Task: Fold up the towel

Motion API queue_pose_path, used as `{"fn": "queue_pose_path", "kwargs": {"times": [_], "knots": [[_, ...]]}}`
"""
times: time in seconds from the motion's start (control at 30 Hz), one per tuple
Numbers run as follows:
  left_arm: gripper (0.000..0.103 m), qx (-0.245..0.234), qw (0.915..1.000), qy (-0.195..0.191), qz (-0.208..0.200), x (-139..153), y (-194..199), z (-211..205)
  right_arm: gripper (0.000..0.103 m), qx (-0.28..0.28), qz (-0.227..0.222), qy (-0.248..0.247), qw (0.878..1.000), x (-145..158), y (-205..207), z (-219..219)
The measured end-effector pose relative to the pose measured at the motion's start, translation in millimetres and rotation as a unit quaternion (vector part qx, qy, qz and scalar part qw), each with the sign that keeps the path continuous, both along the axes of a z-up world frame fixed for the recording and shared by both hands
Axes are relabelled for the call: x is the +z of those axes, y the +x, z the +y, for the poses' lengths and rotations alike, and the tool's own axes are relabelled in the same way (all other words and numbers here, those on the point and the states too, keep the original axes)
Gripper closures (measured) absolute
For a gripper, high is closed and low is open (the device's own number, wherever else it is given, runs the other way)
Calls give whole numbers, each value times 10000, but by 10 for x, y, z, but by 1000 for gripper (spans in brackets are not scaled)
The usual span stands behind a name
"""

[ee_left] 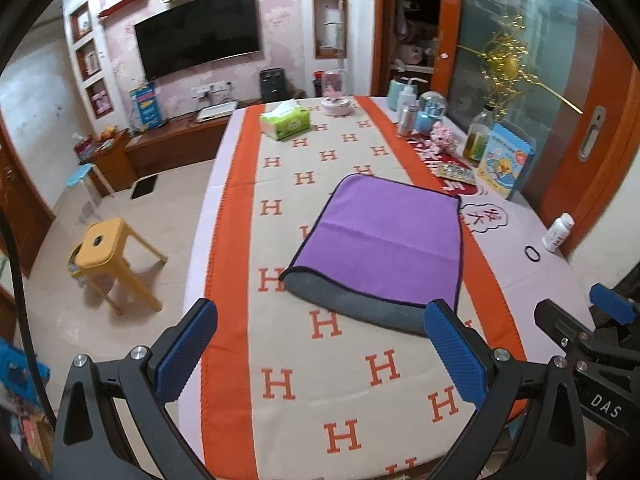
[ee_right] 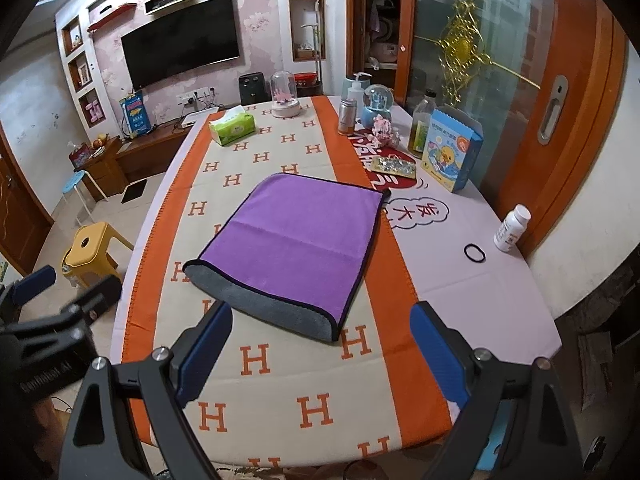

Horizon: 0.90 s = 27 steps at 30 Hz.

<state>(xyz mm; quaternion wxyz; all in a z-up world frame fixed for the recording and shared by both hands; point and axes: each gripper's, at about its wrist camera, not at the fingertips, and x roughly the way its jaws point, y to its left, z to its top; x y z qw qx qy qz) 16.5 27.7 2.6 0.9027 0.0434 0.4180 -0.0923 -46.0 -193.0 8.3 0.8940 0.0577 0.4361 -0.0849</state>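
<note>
A purple towel [ee_left: 384, 236] with a grey underside and dark trim lies folded flat on the orange-and-beige tablecloth [ee_left: 304, 376]; its grey folded edge faces me. It also shows in the right wrist view [ee_right: 296, 236]. My left gripper [ee_left: 320, 344] is open and empty, held above the cloth just short of the towel's near edge. My right gripper [ee_right: 322, 348] is open and empty, also just short of the near edge. Each gripper shows at the edge of the other's view.
Along the table's right side stand a white pill bottle [ee_right: 512, 228], a black hair tie [ee_right: 475, 253], a duck box [ee_right: 452, 154], bottles and a snow globe [ee_right: 378, 106]. A green tissue box [ee_right: 233, 125] sits far back. A yellow stool [ee_left: 108, 256] stands left.
</note>
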Motion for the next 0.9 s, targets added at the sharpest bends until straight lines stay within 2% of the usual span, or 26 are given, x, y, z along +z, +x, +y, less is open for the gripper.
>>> {"fn": "queue_pose_path", "kwargs": {"times": [0.13, 0.33, 0.47, 0.6, 0.7, 0.83, 0.9], "knots": [[1, -150, 9995, 27, -291, -35, 155, 79, 12, -62, -14, 226, 9997, -121, 40, -125], [1, -518, 9984, 141, -202, -286, 610, 144, 12, 152, 49, 266, 9995, -457, 218, -255], [1, -826, 9953, 446, -238, -532, 860, 103, 12, 419, 146, 473, 9979, -701, 384, -326], [1, -1254, 9909, 415, 266, -817, 1141, 72, 12, 606, 296, 754, 9949, -985, 545, -418], [4, -1635, 9827, 715, 486, -1077, 1352, -6, 13, 719, 427, 924, 9922, -1196, 642, -455], [5, -2012, 9726, 827, 821, -1365, 1583, -43, 23, 904, 691, 1053, 9879, -1475, 760, -476], [15, -2131, 9687, 791, 995, -1475, 1678, -41, 26, 962, 787, 1086, 9863, -1573, 809, -468]]}}
